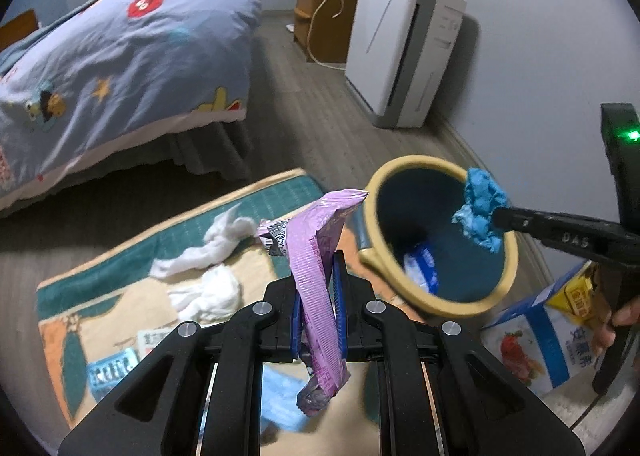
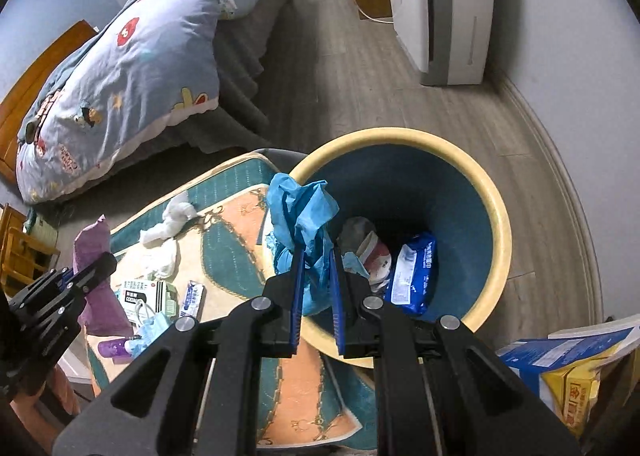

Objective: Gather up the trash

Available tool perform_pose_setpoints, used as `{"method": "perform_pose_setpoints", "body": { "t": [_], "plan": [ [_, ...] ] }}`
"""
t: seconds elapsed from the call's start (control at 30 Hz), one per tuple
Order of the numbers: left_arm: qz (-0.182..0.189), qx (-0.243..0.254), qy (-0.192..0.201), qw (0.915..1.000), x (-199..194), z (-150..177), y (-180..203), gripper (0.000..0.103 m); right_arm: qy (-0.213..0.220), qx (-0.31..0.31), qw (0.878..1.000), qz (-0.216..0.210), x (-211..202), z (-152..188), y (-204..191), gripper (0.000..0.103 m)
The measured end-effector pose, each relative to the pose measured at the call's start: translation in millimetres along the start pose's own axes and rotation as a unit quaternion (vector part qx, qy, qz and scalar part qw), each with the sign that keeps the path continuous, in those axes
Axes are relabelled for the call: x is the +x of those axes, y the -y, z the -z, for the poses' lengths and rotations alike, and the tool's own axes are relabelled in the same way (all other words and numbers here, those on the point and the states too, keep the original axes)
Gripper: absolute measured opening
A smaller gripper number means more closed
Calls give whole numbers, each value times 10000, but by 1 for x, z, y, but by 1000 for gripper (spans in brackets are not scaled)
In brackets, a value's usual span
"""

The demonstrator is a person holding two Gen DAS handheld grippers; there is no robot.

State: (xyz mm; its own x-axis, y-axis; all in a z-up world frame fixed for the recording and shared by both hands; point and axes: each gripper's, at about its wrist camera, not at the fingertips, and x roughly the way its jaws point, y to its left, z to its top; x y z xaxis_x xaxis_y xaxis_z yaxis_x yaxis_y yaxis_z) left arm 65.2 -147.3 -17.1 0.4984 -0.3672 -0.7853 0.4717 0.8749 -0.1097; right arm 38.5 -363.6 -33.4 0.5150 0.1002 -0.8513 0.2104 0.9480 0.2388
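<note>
Bedroom, grey plank floor; patterned teal-and-orange rug [image 2: 236, 232] near a bed with a blue cartoon quilt [image 1: 120, 55]. Round bin, cream rim, dark blue inside [image 2: 496, 215], at the rug's right edge, already containing a blue-and-white packet [image 2: 414, 276]. Right gripper [image 2: 316, 252]: jaws clamped on a crumpled blue wad [image 2: 300, 211], held over the bin's near-left rim. Left gripper [image 1: 318, 276]: jaws closed on a crinkled purple foil wrapper [image 1: 320, 256], left of the bin. White tissues [image 1: 208, 268], small boxes and a face mask remain on the rug. Risk: the wad, released this near the rim, may catch or fall outside; the limp wrapper could slip from its narrow pinch.
</note>
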Motion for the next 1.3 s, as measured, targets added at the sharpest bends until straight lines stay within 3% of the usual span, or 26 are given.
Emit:
{"method": "perform_pose_setpoints", "body": {
  "t": [0.23, 0.57, 0.93, 1.23, 1.3],
  "plan": [
    [16, 456, 23, 9990, 5, -1, 30, 14, -20, 64, 10000, -21, -2, 0, 12, 12],
    [138, 532, -6, 9985, 18, -4, 45, 14, -101, 433, 9990, -16, 3, -4, 34, 12],
    [646, 752, 32, 9951, 57, -15, 91, 14, -92, 938, 9953, 227, 3, -3, 71, 12],
    [723, 877, 101, 9935, 77, -18, 111, 18, -56, 1073, 9934, 396, 6, -5, 84, 13],
    [736, 832, 191, 9936, 76, -21, 110, 25, 14, 1122, 9929, 403, 4, -6, 85, 13]
  ]
}}
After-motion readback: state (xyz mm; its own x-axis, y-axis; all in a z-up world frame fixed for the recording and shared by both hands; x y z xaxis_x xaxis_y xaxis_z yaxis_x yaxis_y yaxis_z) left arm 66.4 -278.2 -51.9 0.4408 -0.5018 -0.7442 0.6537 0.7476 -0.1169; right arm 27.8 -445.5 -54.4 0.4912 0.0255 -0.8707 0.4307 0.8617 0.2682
